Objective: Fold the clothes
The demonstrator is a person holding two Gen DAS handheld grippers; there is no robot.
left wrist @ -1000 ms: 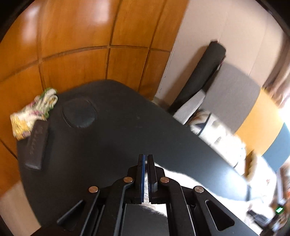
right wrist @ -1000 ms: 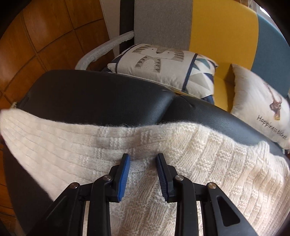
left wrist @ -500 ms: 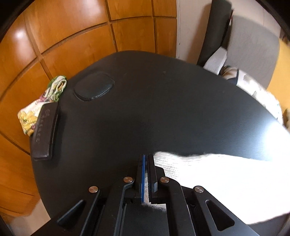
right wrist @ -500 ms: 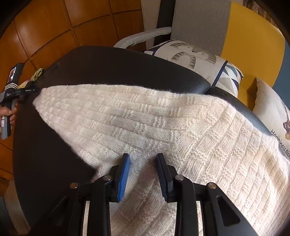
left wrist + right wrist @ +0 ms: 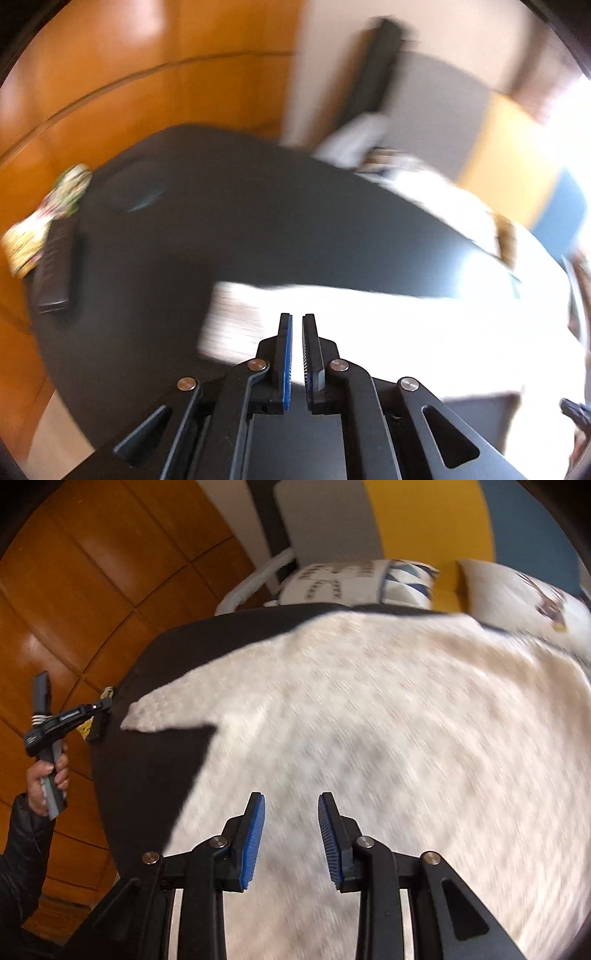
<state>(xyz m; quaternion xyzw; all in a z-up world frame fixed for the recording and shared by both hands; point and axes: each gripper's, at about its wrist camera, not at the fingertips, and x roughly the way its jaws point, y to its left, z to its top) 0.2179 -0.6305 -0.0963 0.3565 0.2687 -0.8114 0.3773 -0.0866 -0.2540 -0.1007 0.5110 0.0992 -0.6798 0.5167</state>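
Left gripper (image 5: 297, 334) sits just behind the white knit sweater (image 5: 369, 720), jaws a thin slit apart, nothing pinched. Sweater's spread over the black table (image 5: 229, 236), sleeve ahead-left. Right gripper (image 5: 291, 812) hangs wide open above it. I'd grab edges squarely and keep the layers flat.
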